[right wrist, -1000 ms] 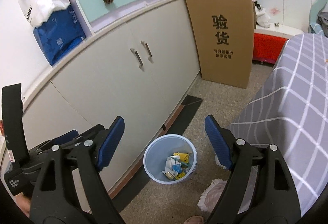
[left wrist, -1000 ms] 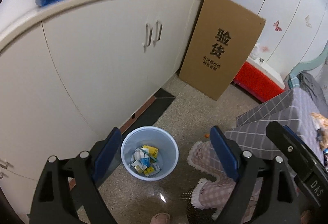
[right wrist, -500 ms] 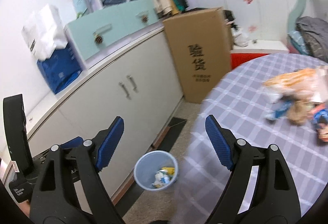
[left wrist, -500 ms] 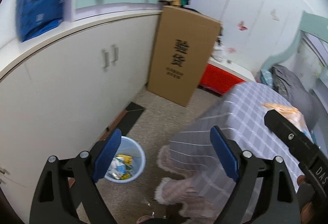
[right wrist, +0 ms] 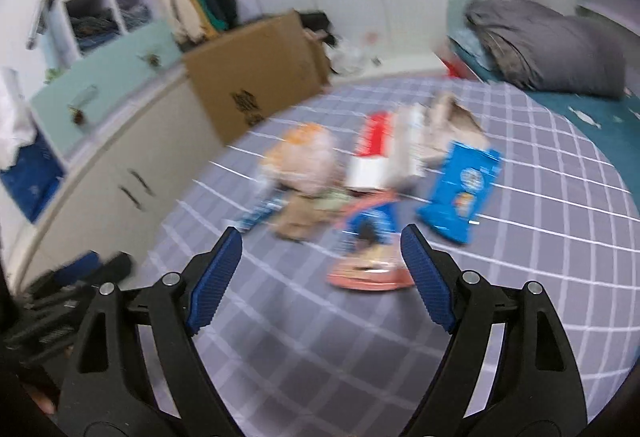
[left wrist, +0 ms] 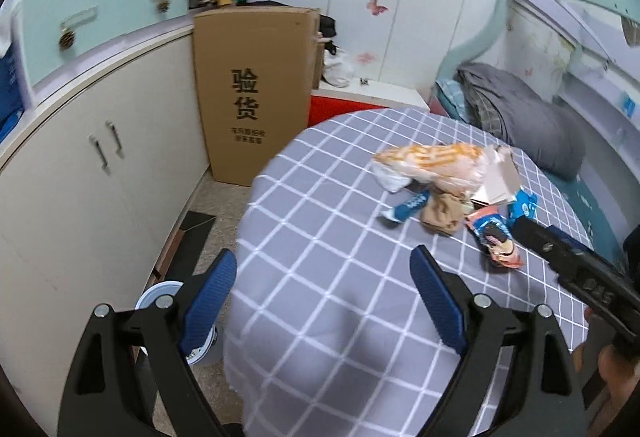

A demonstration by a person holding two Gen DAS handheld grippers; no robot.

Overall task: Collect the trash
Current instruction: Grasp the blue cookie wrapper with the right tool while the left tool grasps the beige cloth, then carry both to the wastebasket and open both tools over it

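Observation:
A heap of trash lies on the grey checked bed cover [left wrist: 320,237]: an orange-and-white plastic bag [left wrist: 432,167], a blue snack packet [right wrist: 460,193], a pink wrapper [right wrist: 370,269], a red-and-white box [right wrist: 372,153] and crumpled brown paper [left wrist: 440,215]. My left gripper [left wrist: 324,289] hangs open and empty over the cover's near left part, short of the heap. My right gripper [right wrist: 320,265] is open too, with the pink wrapper showing between its fingers but untouched. The pale blue bin [left wrist: 160,293] stands on the floor, mostly hidden behind my left finger.
White cabinets [left wrist: 92,173] run along the left, with a tall cardboard box [left wrist: 252,93] leaning at their end. A grey pillow [right wrist: 548,45] lies at the bed's head. The right gripper's body [left wrist: 576,273] shows at the left view's right edge. The right view is blurred.
Both grippers swung right and up, from above the bin on the floor to over the bed. The trash heap came into view. Both stayed open and empty.

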